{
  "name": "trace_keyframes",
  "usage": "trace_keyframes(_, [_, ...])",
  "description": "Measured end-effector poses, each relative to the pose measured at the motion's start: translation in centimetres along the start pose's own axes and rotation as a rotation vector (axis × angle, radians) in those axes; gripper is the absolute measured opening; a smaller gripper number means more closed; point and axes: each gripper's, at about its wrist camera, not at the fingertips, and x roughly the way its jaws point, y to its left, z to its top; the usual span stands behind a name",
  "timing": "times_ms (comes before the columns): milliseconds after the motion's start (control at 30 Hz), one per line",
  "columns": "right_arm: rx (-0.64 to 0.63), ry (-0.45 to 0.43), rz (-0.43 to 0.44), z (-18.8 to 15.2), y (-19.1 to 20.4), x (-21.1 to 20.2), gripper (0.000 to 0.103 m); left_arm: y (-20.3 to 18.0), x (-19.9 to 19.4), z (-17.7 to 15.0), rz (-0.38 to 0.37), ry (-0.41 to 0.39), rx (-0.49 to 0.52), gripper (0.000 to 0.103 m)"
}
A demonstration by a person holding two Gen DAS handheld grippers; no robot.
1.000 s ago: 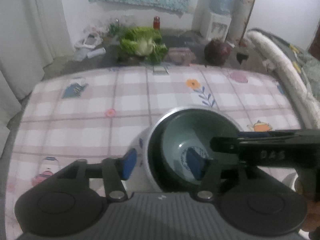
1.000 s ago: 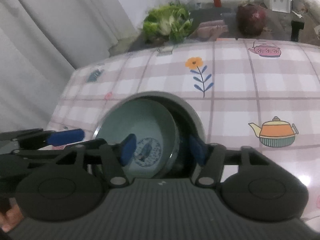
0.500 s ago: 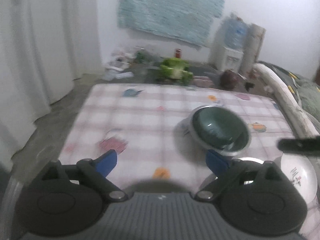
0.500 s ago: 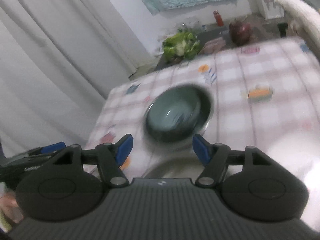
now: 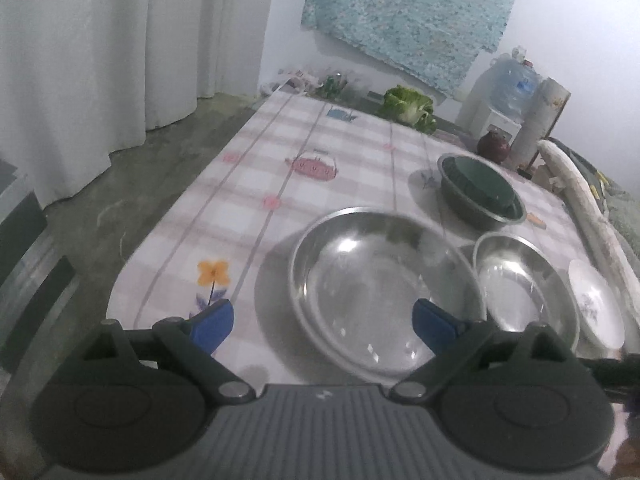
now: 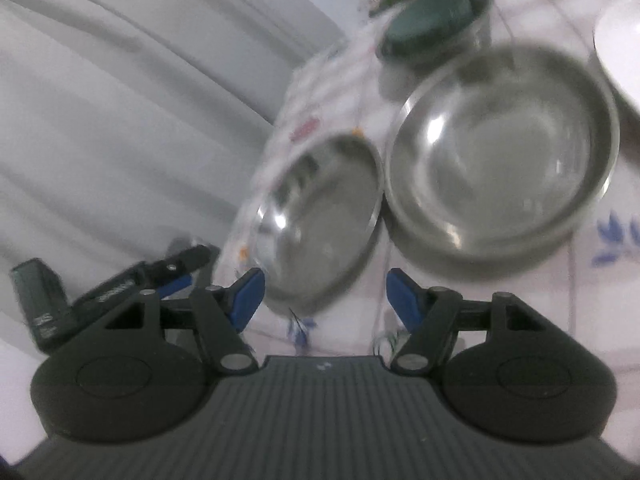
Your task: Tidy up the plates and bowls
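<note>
A checked cloth with teapot and flower prints covers the table (image 5: pixel 256 184), white curtains on the left, a teal hanging at the top of the left view.

A second ago both grippers were at the dark green bowl (image 5: pixel 480 184), nested in a grey steel bowl; now that pair stands alone in the upper right of the left view, so that stacking step looks done. The left gripper (image 5: pixel 322 322) has drawn back, jaws spread wide and empty, framing the wide steel plate (image 5: pixel 380 284) at centre. The smaller steel bowl (image 5: pixel 524 280) lies just right of it, a white plate (image 5: pixel 596 304) at the right edge. The right gripper (image 6: pixel 324 294), jaws apart and empty, faces both steel pieces, likely next.
</note>
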Motion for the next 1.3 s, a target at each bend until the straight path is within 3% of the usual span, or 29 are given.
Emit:
trace_keyframes(167, [0.047,-0.001,-0.03,-1.6,-1.2,2.8,0.066,-1.0,0.4,-2.5,0.045,-0.047,0.084,0.096])
trace_keyframes(333, [0.064,-0.044,-0.068,-1.8,-1.6,4.9,0.053,-1.4,2.5,-3.2,0.061,-0.061,0.107,0.088])
trace_keyframes(400, [0.071,-0.068,-0.07,-1.5,-1.8,5.3,0.05,-1.2,4.0,-2.9,0.058,-0.039,0.107,0.072])
trace_keyframes(533, [0.07,-0.106,-0.08,-0.9,-2.1,5.9,0.044,-0.7,6.5,-2.5,0.092,-0.004,0.107,0.062])
trace_keyframes(600, [0.065,-0.121,-0.088,-0.8,-2.0,6.3,0.04,-0.3,7.3,-2.3,0.108,0.019,0.097,0.047])
trace_keyframes(633, [0.059,-0.129,-0.095,-0.7,-2.0,6.0,0.036,-0.1,7.5,-2.2,0.112,0.023,0.095,0.045])
trace_keyframes(867, [-0.026,-0.168,-0.134,-0.3,-0.5,7.0,0.017,-0.7,7.2,-2.1,0.092,0.021,0.143,0.021])
trace_keyframes(967, [-0.073,-0.176,-0.154,-0.2,0.1,7.3,0.012,-1.4,7.0,-2.5,0.12,0.019,0.158,0.021])
trace_keyframes(1300, [-0.107,-0.121,-0.149,-2.4,-0.5,4.1,0.013,-1.9,3.9,-4.9,0.043,0.111,0.133,0.021])
